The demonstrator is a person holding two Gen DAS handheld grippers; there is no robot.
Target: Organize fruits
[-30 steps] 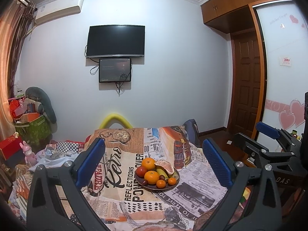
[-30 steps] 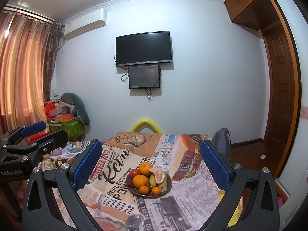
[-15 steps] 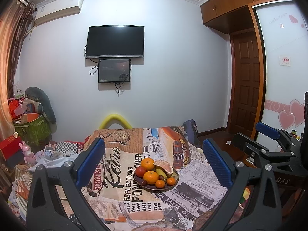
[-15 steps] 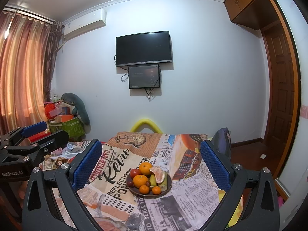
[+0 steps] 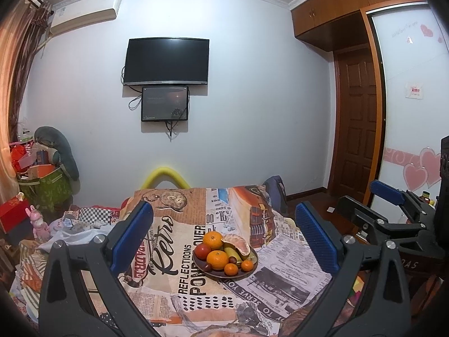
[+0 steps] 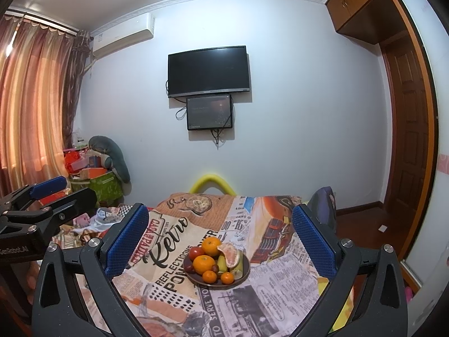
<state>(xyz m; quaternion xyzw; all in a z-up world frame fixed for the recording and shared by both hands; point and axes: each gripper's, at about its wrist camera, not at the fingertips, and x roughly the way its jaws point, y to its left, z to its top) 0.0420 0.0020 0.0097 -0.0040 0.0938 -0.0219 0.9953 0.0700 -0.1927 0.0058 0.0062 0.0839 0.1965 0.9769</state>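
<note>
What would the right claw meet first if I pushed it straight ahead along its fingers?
Probably the fruit plate: it sits low between the open right claw's fingers, with nothing in front of it. If the aim runs higher than it looks, the claw would pass over the fruit towards the far wall; depth is unclear.

A home bedroom: wall-mounted TV, air conditioner (high in the corner), curtains, built-in wardrobe, and clutter with a plush toy.
</note>
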